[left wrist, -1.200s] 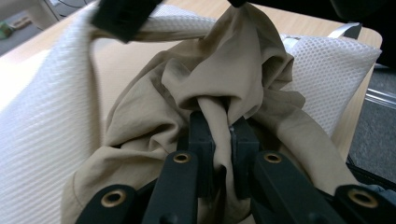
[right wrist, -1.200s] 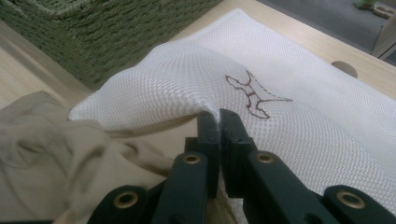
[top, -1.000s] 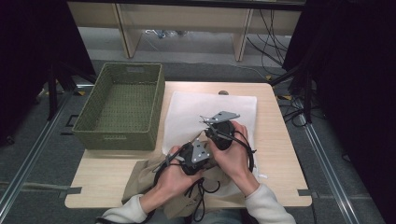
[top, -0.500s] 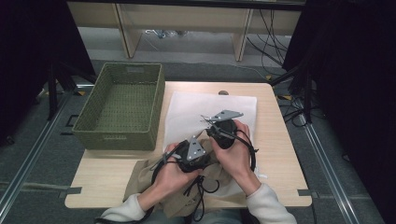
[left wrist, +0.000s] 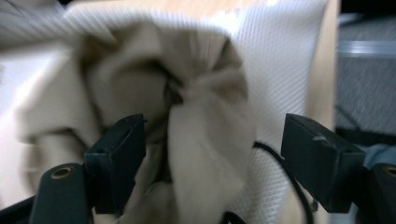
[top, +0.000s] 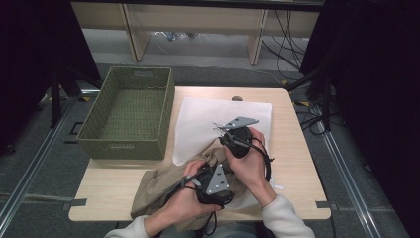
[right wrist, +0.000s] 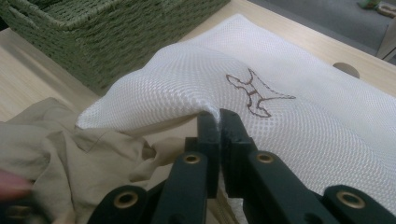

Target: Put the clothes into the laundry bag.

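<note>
The right gripper [right wrist: 218,116] has its black jaws pressed together on the lifted edge of the white mesh laundry bag [right wrist: 289,84], pinching a fold of the netting and holding it up off the light wooden table [right wrist: 28,70]. Its jaw tips are hidden in the high view by the grey plate and the hand. The left gripper [left wrist: 212,140] stands with its jaws spread wide; they have just been opening, and a bunched fold of the beige crumpled cloth garment [left wrist: 196,102] sits between them, with no pad pressing on it. That view is blurred, so whether the cloth touches the left-hand jaw is hard to make out.

Compared with a second ago, the left gripper [top: 214,182] has drawn back toward the near edge of the table and slightly down, while the right gripper [top: 236,135] has kept its place. The garment [top: 163,183] lies heaped on the near part of the table, its far end tucked at the bag's raised mouth, its near end cut off by the forearms. The bag [top: 208,116] lies flat mid-table, just beside the green woven rectangular basket [top: 126,111].
</note>
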